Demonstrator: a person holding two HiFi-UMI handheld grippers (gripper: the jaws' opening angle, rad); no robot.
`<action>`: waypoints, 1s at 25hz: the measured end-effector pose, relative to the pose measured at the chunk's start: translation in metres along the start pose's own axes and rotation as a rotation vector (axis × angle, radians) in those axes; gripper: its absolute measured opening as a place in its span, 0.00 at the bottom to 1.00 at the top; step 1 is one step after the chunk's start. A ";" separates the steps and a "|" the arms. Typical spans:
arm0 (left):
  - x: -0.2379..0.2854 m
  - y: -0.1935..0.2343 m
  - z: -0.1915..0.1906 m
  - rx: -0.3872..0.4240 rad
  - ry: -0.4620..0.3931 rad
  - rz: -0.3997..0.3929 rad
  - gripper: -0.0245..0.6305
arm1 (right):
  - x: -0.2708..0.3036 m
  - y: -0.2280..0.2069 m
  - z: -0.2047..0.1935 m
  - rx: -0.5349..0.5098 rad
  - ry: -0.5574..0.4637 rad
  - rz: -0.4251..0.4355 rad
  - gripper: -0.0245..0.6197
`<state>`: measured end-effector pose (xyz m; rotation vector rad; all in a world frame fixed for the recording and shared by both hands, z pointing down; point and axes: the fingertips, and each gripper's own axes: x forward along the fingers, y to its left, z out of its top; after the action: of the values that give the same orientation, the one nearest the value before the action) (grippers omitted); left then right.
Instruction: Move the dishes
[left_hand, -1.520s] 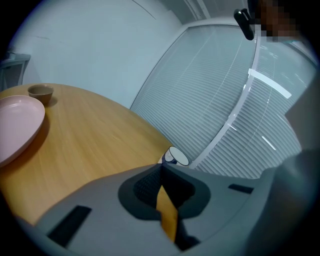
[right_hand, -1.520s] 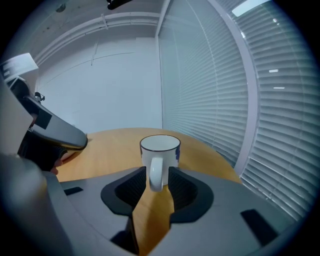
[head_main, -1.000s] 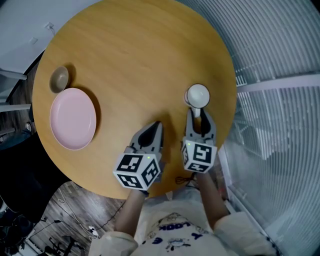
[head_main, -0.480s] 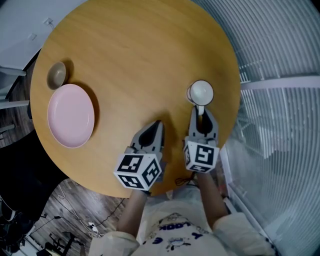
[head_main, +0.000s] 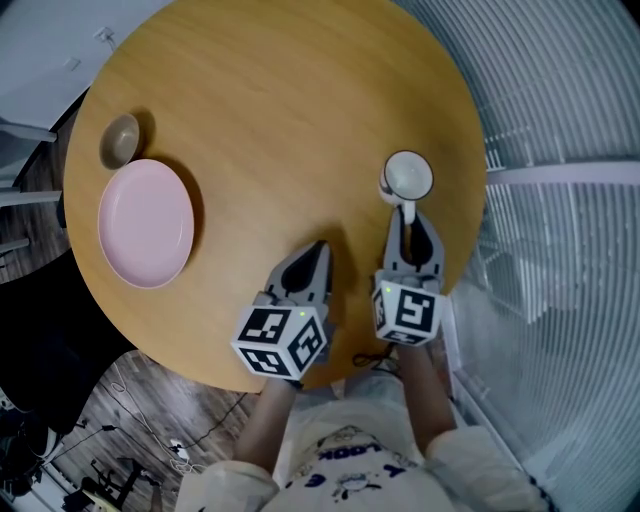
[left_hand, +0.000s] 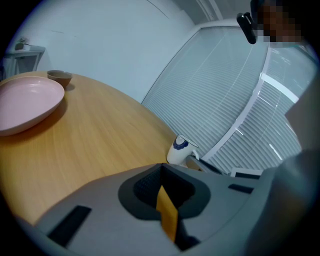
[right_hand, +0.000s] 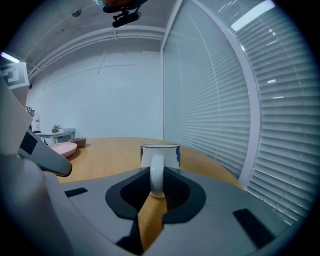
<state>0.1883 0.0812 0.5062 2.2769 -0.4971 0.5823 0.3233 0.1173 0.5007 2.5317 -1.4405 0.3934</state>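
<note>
Working over round light-wood table (head_main: 280, 120). Noting shallow round pink plate (head_main: 145, 222) lying at its far left edge: probably ceramic, stiff, smooth and wide, so likely needing a rim pinch and slipping easily. Holding left gripper (head_main: 316, 252) low over the near edge, jaws pressed fully together, gripping nothing. Having just been closing right gripper (head_main: 411, 222), jaws now clamping white cylindrical mug with blue rim (head_main: 407, 176), standing upright near the right edge, well apart from the plate, looking empty from above. Judging it rigid, glazed, brittle, fairly light. Spotting small round brown bowl (head_main: 120, 140) just beyond the plate, touching or not being unclear; probably light, taking by the rim. Pinching on the loop handle (right_hand: 157, 175) and hanging the load off-centre, so likely wanting to swing; calling for lifting slowly and setting down softly.
</note>
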 end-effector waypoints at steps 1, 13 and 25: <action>-0.001 0.000 0.000 -0.001 -0.004 0.002 0.04 | 0.000 0.000 0.001 -0.006 -0.006 0.004 0.12; -0.030 0.013 0.021 -0.039 -0.084 0.044 0.04 | -0.012 0.042 0.034 -0.019 -0.031 0.130 0.12; -0.106 0.048 0.048 -0.117 -0.251 0.191 0.04 | -0.038 0.151 0.081 -0.023 -0.064 0.417 0.12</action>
<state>0.0897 0.0335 0.4452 2.2154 -0.8564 0.3492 0.1851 0.0474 0.4185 2.2329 -1.9880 0.3572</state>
